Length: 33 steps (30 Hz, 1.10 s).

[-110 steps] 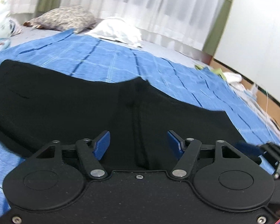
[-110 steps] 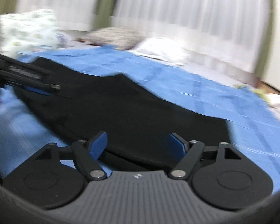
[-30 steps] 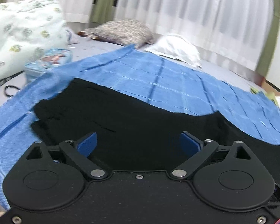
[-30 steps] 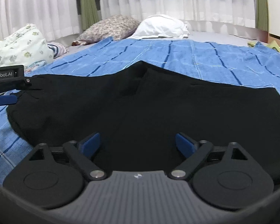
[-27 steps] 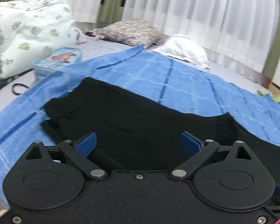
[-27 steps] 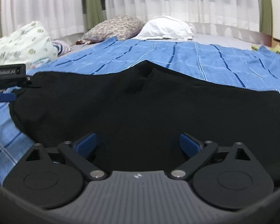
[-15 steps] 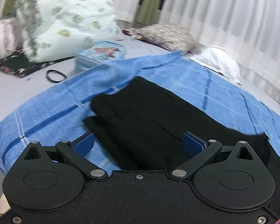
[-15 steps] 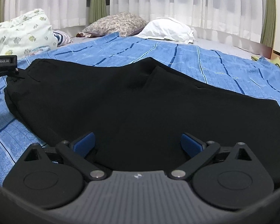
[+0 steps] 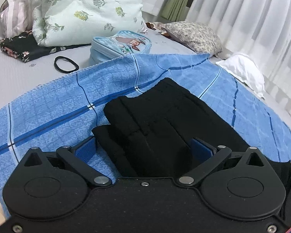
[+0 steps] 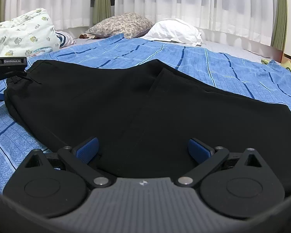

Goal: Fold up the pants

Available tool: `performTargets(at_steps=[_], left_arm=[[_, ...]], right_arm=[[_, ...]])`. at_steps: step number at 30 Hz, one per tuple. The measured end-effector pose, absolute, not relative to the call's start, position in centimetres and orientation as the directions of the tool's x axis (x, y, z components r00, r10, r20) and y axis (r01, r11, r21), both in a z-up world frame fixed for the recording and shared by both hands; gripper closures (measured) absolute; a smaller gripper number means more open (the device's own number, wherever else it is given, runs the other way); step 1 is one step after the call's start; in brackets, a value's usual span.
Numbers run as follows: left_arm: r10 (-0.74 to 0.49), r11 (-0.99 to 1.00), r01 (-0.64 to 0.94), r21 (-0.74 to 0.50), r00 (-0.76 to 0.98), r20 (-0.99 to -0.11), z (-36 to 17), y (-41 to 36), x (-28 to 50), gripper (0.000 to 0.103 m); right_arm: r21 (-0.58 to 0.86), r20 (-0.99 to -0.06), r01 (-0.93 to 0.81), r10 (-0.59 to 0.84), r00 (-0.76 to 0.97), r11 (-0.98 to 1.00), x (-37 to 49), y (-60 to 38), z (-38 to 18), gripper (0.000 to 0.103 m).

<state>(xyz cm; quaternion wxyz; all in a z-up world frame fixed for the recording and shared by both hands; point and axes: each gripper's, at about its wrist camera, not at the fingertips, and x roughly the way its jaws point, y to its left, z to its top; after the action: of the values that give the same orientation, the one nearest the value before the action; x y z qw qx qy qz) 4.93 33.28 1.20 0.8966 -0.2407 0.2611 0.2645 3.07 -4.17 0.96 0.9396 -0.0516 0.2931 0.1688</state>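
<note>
Black pants [image 10: 126, 104] lie folded lengthwise and flat on a blue checked blanket [image 10: 213, 66]. In the left wrist view the waistband end [image 9: 155, 112] lies right in front of my left gripper [image 9: 143, 151], which is open with the cloth between its blue pads. My right gripper [image 10: 143, 147] is open over the near edge of the pants at their middle. The left gripper also shows at the far left of the right wrist view [image 10: 7, 68], at the waistband.
A large floral bundle [image 9: 83, 11], a light-blue pouch [image 9: 120, 46], a black hair band [image 9: 66, 64] and dark floral cloth [image 9: 21, 46] lie left of the blanket. A patterned pillow [image 10: 120, 25] and a white pillow [image 10: 174, 31] lie at the back, before white curtains.
My left gripper has swung left along the pants to the waistband end. My right gripper has stayed over the near edge at the middle. Both have stayed open.
</note>
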Motion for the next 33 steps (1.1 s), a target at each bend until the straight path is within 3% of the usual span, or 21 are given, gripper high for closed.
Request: performTargets(at_steps=[5, 7, 10, 16, 23, 33], left_arm=[[0.365, 0.763, -0.599, -0.242, 0.709, -0.603, 1.0, 32.7, 5.7, 0.001], [0.364, 0.766, -0.597, -0.239, 0.709, -0.603, 1.0, 32.6, 5.8, 0.007], [0.386, 0.755, -0.613, -0.232, 0.701, -0.599, 1.1, 32.6, 5.8, 0.027], [0.389, 0.732, -0.614, -0.295, 0.733, -0.558, 2.1, 32.7, 4.9, 0.086], [0.384, 0.797, -0.540, -0.271, 0.799, -0.462, 6.1, 29.9, 4.0, 0.092], [0.164, 0.945, -0.240, -0.220, 0.935, -0.315, 12.6, 18.8, 4.3, 0.093]], right_arm=[[0.001, -0.568, -0.347, 0.286, 0.772, 0.938, 3.1, -4.2, 1.0, 0.000], [0.002, -0.569, -0.348, 0.287, 0.771, 0.938, 3.1, -4.2, 1.0, 0.000], [0.003, -0.570, -0.348, 0.287, 0.770, 0.938, 3.1, -4.2, 1.0, 0.000], [0.029, -0.597, -0.365, 0.309, 0.740, 0.930, 3.5, -4.3, 1.8, 0.000], [0.118, -0.578, -0.338, 0.341, 0.741, 0.934, 2.8, -6.7, 3.5, 0.000], [0.207, -0.531, -0.188, 0.272, 0.803, 0.960, 2.5, -15.3, 6.0, 0.000]])
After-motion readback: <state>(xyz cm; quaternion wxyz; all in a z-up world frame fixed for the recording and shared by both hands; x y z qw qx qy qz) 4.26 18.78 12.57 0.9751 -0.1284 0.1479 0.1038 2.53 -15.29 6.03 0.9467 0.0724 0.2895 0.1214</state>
